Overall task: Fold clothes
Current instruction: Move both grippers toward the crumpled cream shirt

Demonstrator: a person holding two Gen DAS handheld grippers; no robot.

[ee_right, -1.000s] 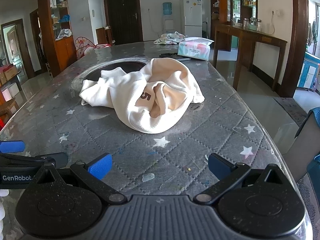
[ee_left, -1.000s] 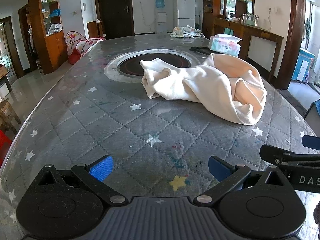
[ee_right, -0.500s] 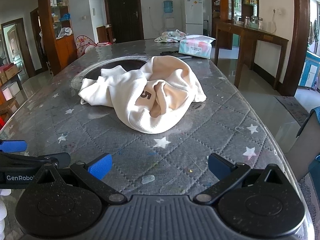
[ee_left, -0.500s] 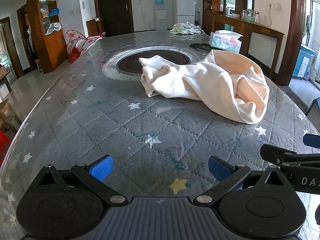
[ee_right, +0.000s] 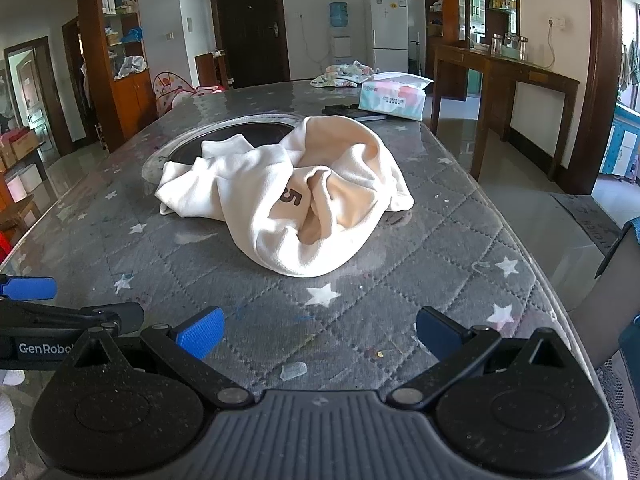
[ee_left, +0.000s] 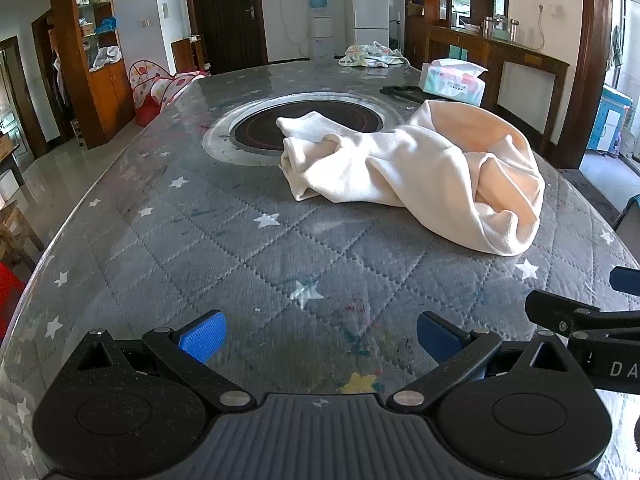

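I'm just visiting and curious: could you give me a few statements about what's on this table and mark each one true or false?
1. The cream garment lies crumpled on the table. True.
2. The left gripper is clamped on the garment. False: it is open, short of the cloth.
3. A tissue pack sits beyond the garment. True.
4. The garment shows a printed 8. False: a 5 is visible.
5. The right gripper is open and holds nothing. True.
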